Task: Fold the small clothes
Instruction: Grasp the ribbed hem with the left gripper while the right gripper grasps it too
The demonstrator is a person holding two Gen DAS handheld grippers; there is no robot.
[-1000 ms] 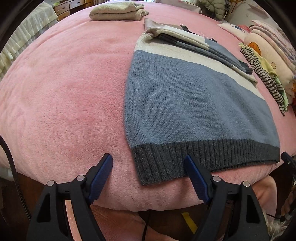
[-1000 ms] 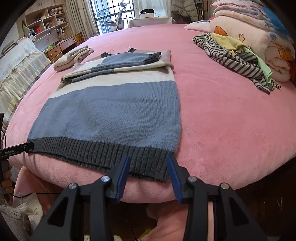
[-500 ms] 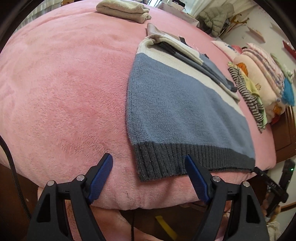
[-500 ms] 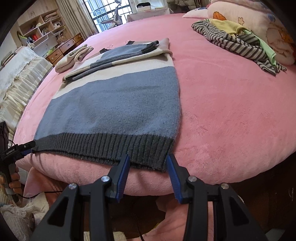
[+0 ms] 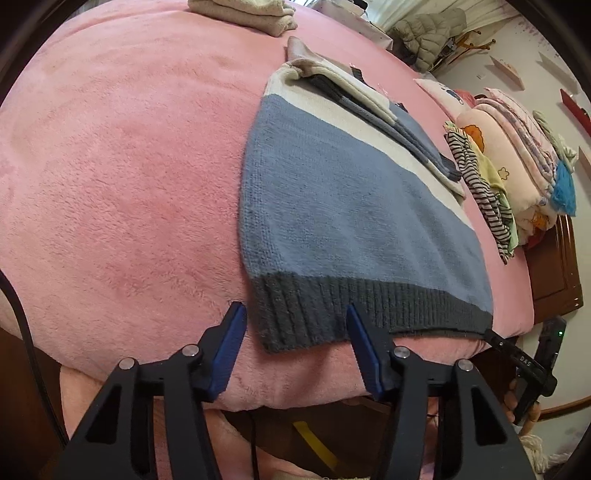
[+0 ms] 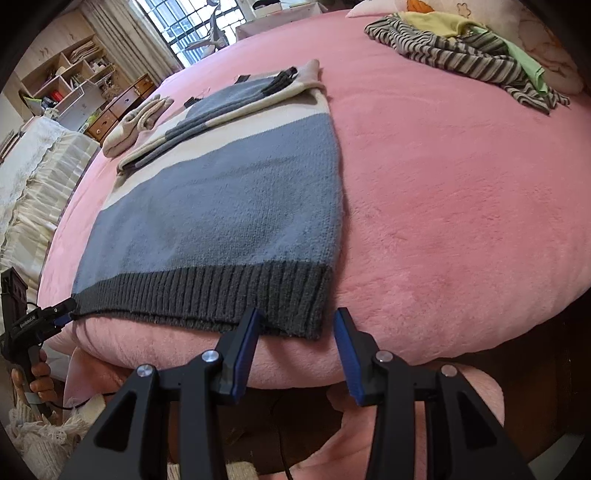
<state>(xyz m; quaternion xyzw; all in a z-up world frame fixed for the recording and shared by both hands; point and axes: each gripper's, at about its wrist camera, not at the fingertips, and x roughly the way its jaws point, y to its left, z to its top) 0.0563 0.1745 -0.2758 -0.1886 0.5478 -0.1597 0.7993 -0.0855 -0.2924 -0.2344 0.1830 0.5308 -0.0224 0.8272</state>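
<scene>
A knit sweater point(image 5: 347, 206) with blue body, cream band and dark grey ribbed hem lies flat on the pink bed, sleeves folded across its top. It also shows in the right wrist view point(image 6: 229, 210). My left gripper point(image 5: 295, 314) is open, its jaws either side of the hem's left corner at the bed's front edge. My right gripper point(image 6: 295, 317) is open, its jaws straddling the hem's right corner. Neither holds the cloth. Each gripper shows at the edge of the other's view.
A folded beige garment point(image 5: 243, 11) lies at the far side of the pink blanket point(image 5: 122, 177). A striped and yellow clothes pile point(image 6: 465, 55) and stacked bedding point(image 5: 517, 147) lie to the right. Drawers and shelves point(image 6: 74, 96) stand beyond the bed.
The left gripper has narrowed and moved in around the hem's left corner. The right gripper has opened wider and shifted right onto the right corner.
</scene>
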